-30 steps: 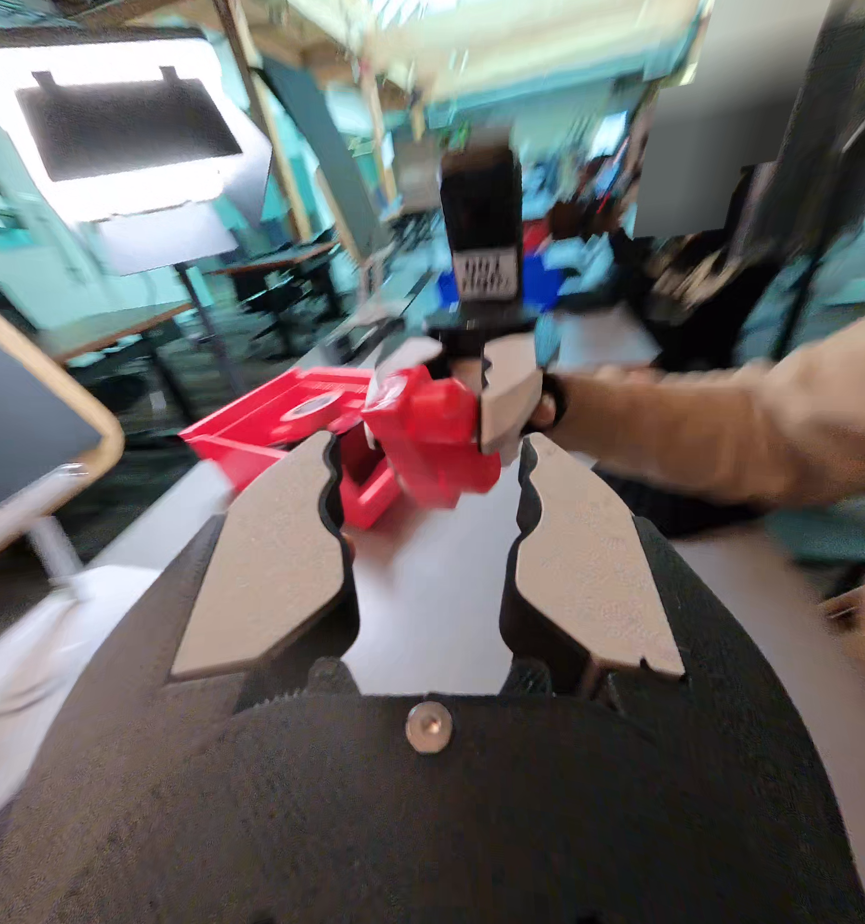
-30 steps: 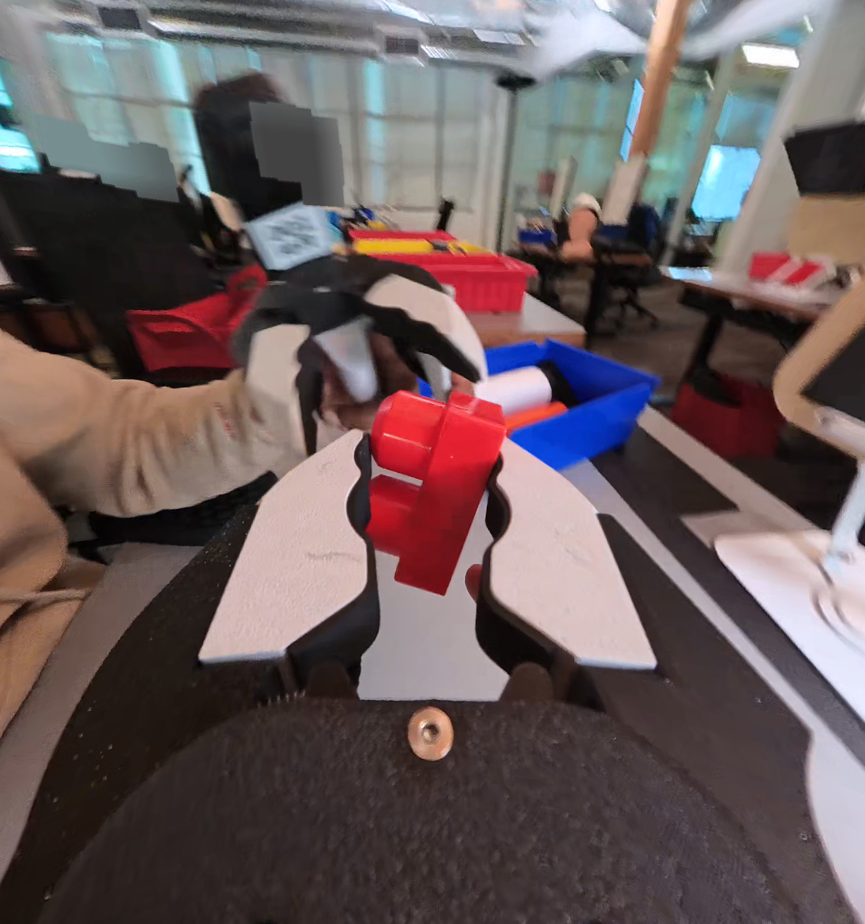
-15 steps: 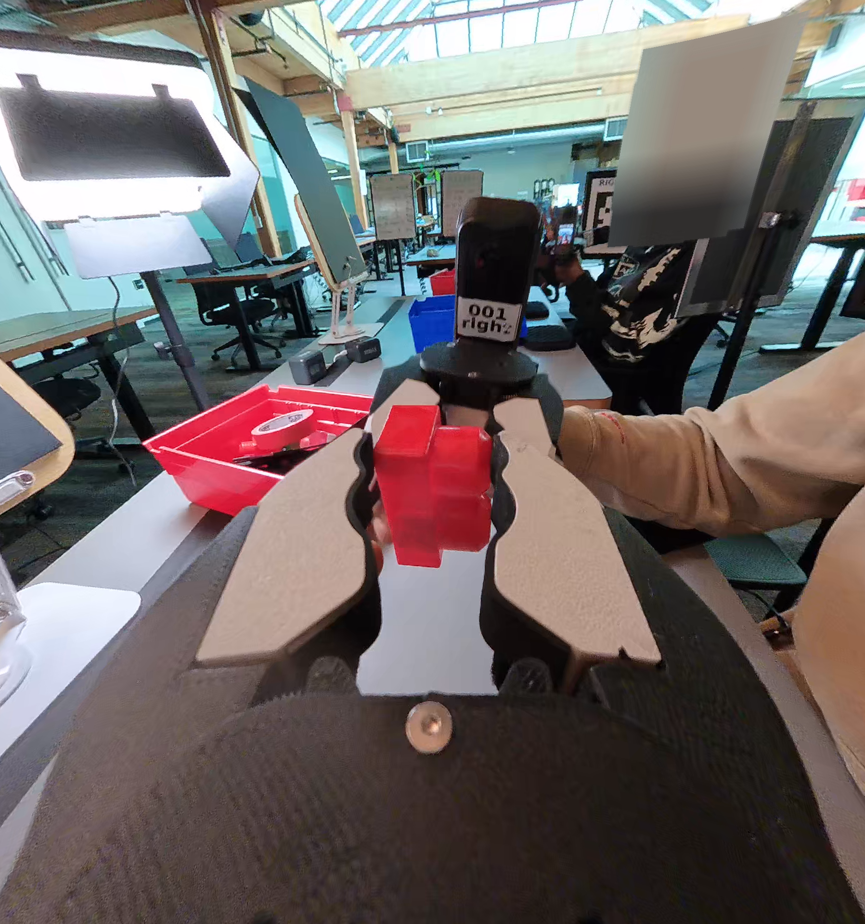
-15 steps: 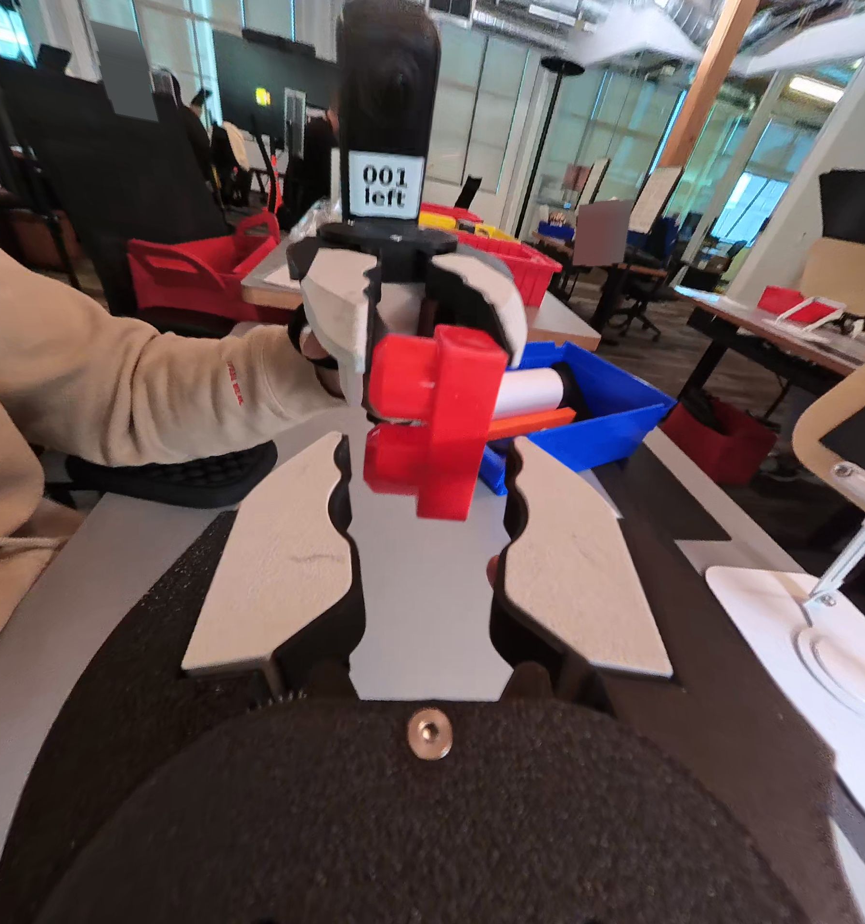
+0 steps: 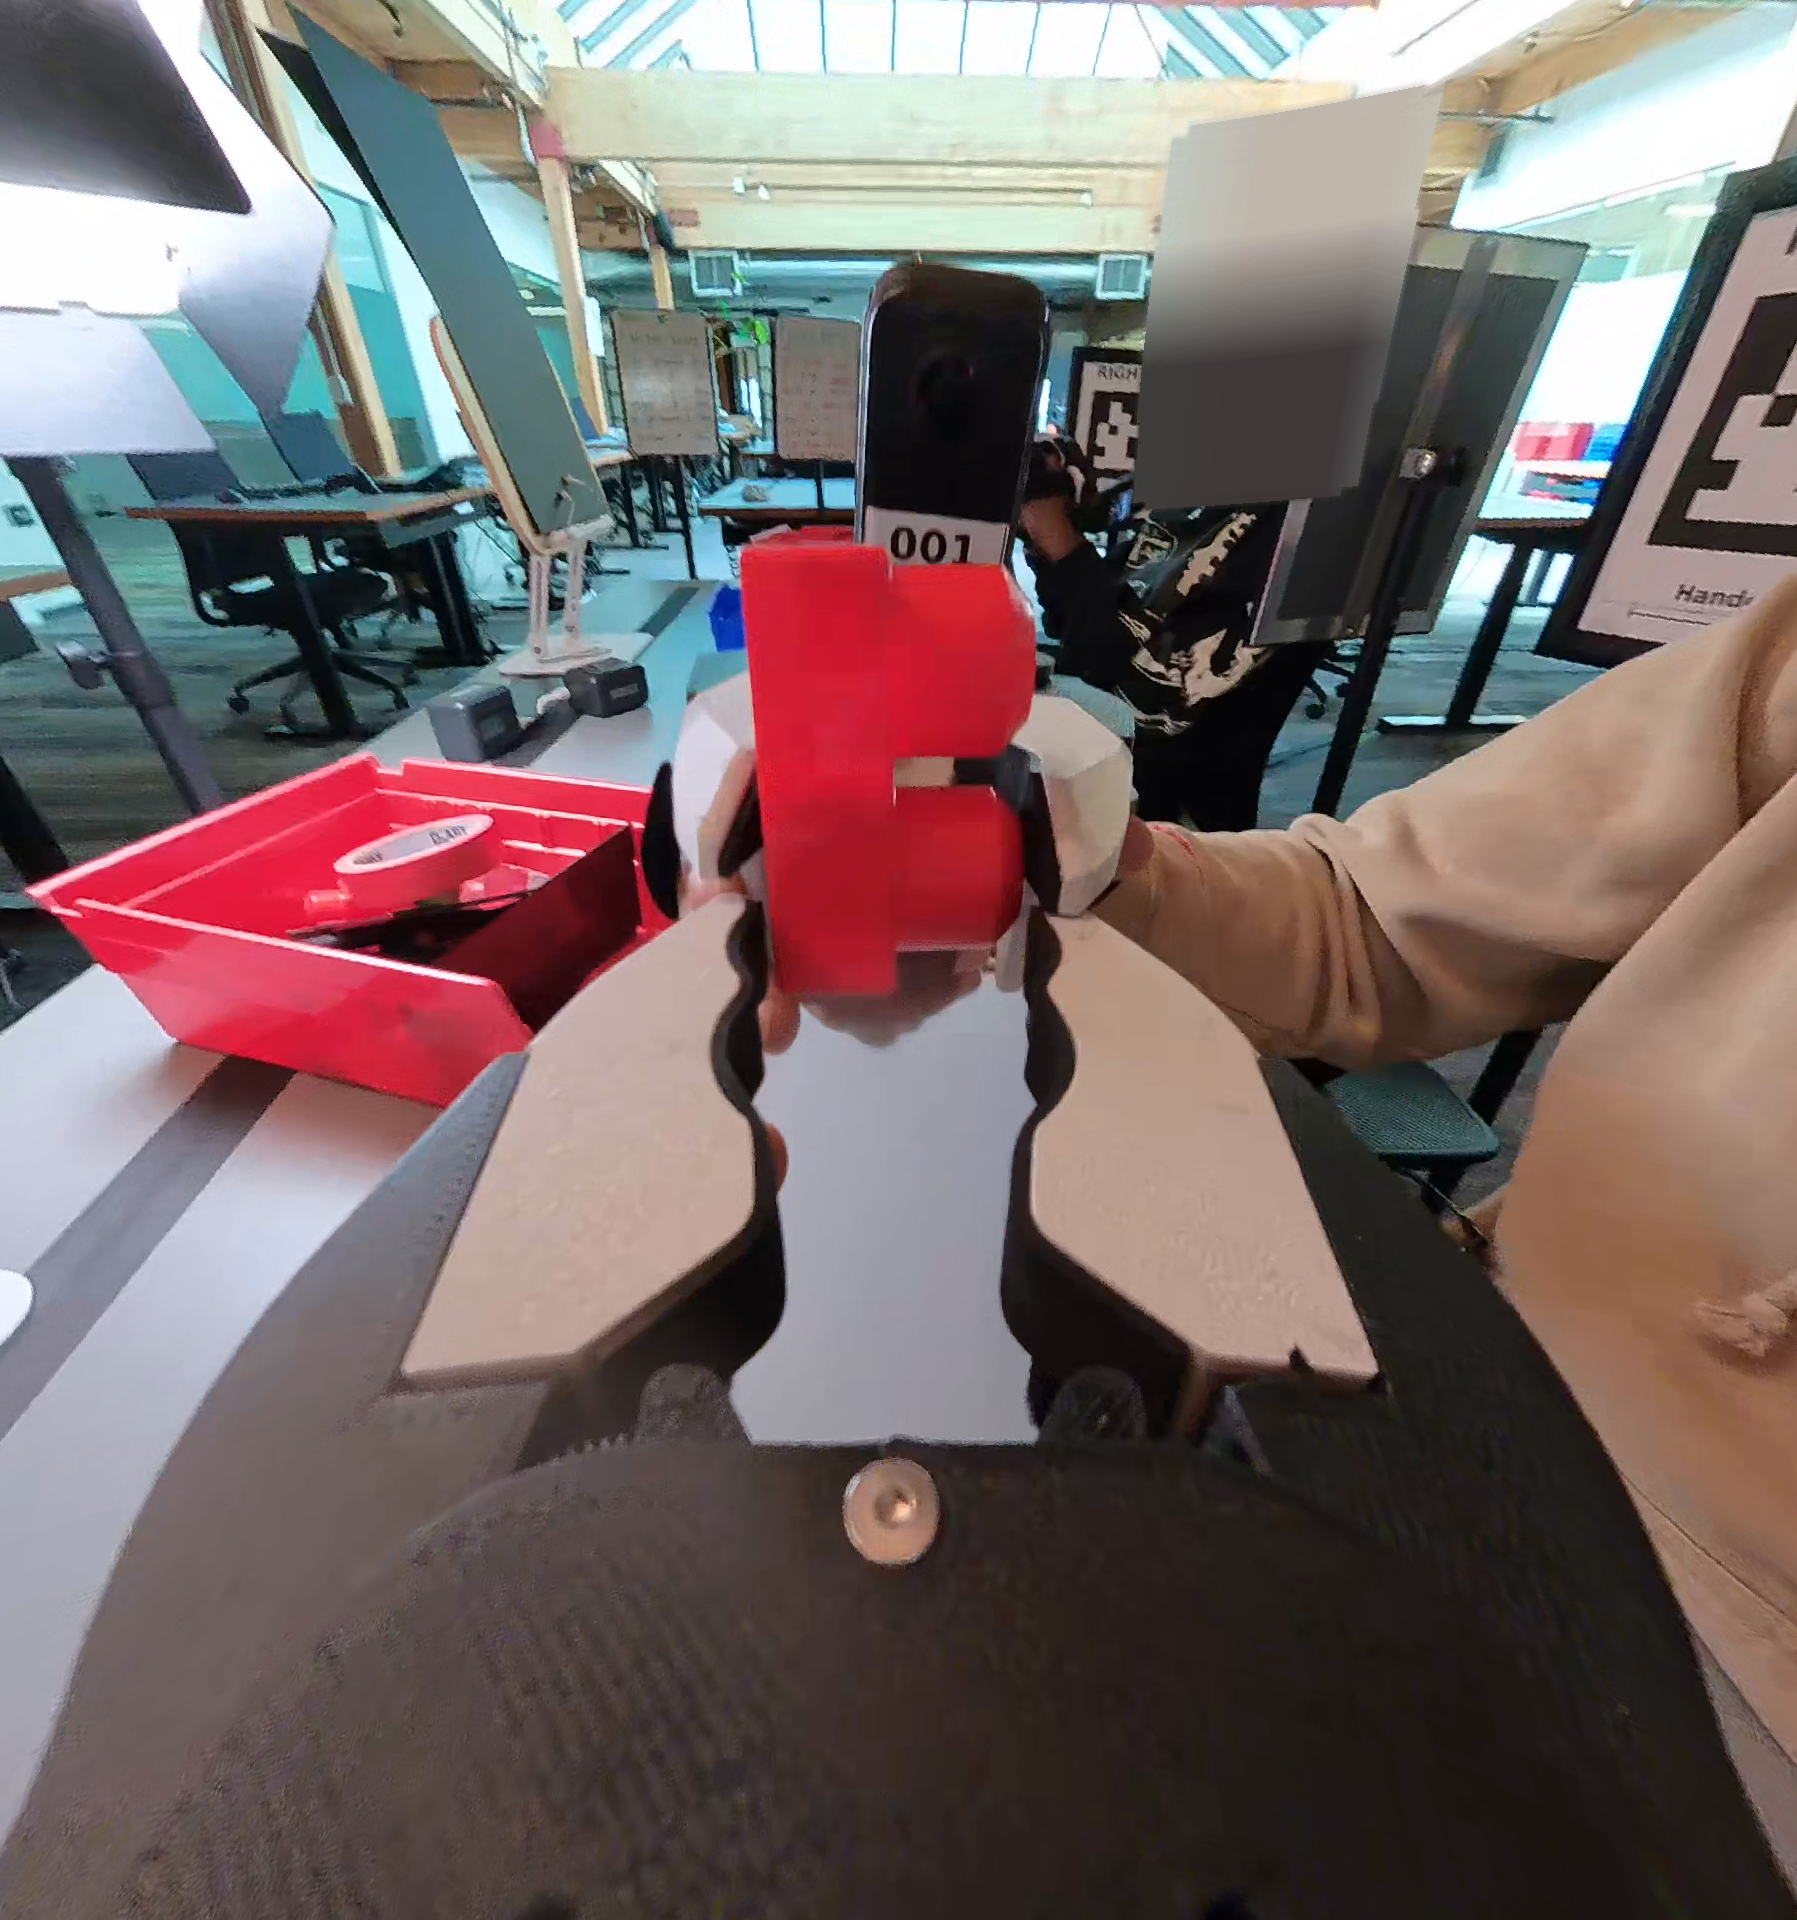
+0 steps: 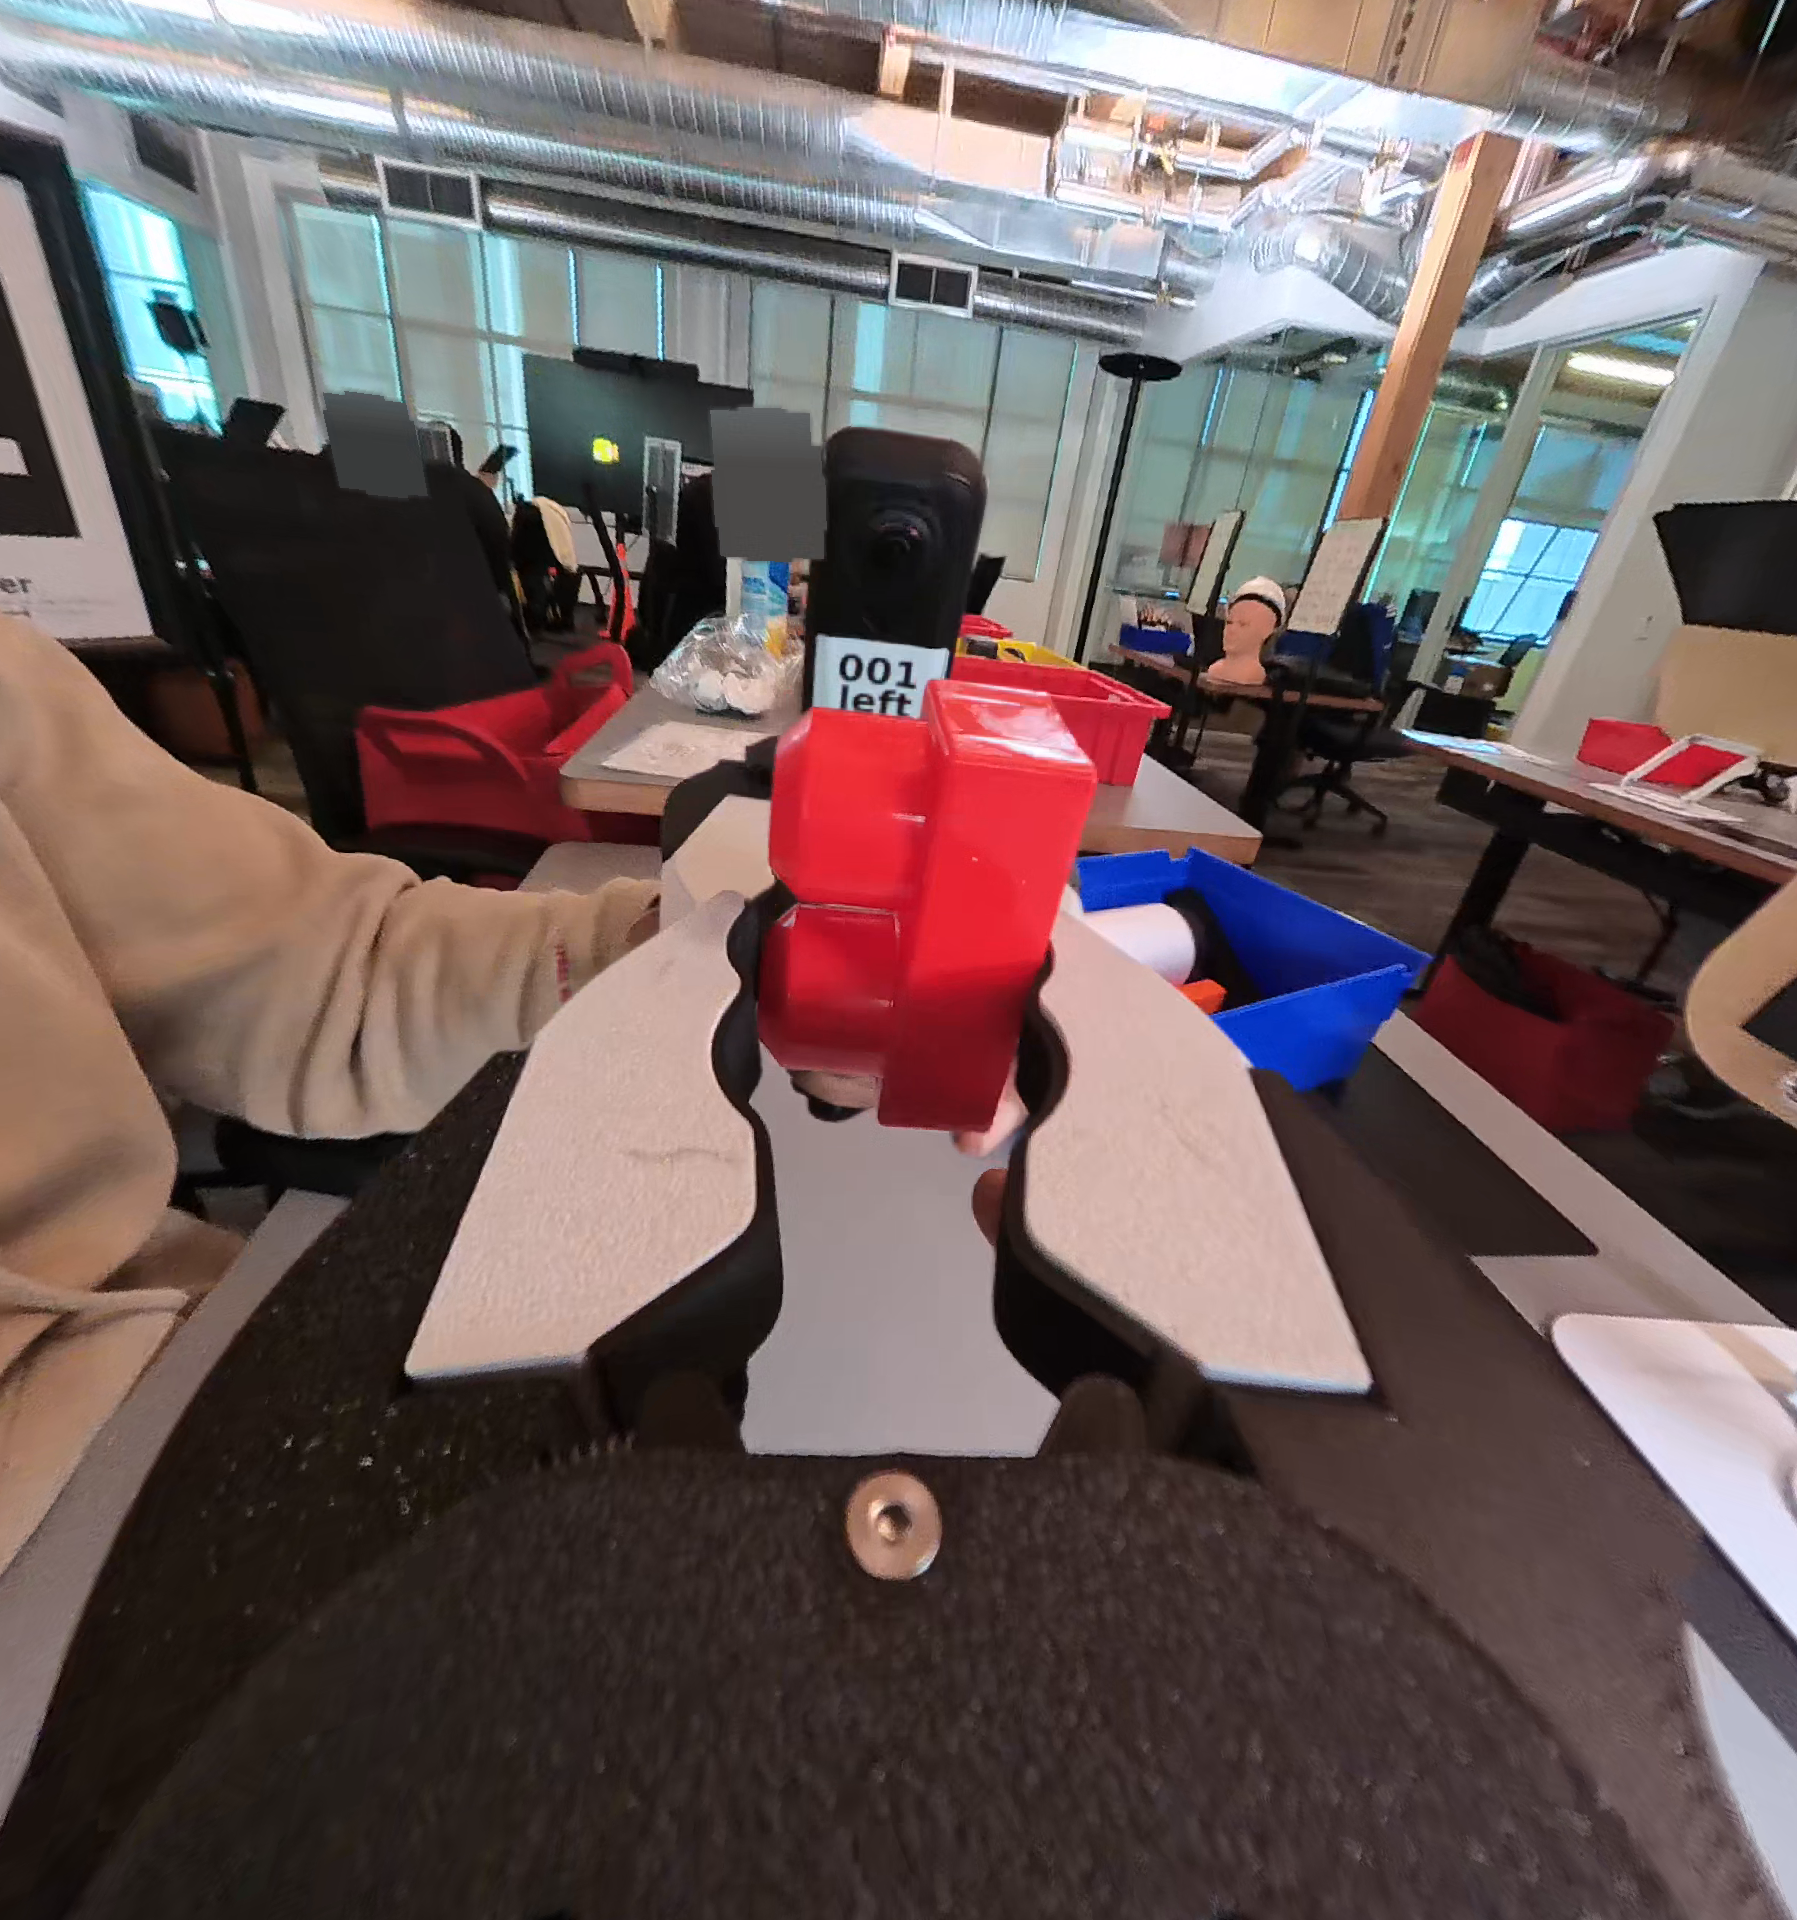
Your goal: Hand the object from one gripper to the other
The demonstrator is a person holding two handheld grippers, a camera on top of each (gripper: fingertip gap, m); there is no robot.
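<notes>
In the left wrist view, the left gripper (image 5: 889,940) is seen nearest, its pale grey fingers (image 5: 613,1174) held moderately apart over a grey tabletop (image 5: 889,1226). Their tips are set against the lower corners of a chunky red plastic block (image 5: 852,748) with a notch in one side. Whether pressure is applied there cannot be told. The block is held in the air above the table, upright, most of it lying beyond those tips. Just behind it, the white fingers of the right gripper (image 5: 894,821) are seen on either side of the block, and a beige sleeve (image 5: 1445,883) is visible to the right. A red plastic bin (image 5: 250,966) is placed farther left on the table, with a white roll of tape (image 5: 416,857) inside it.

In the right wrist view, the lower half of the block (image 6: 956,883) is clamped between the right gripper's (image 6: 889,997) fingertips, both inner edges being pressed against it. A blue plastic bin (image 6: 1309,997) is seen beyond, to the right.
</notes>
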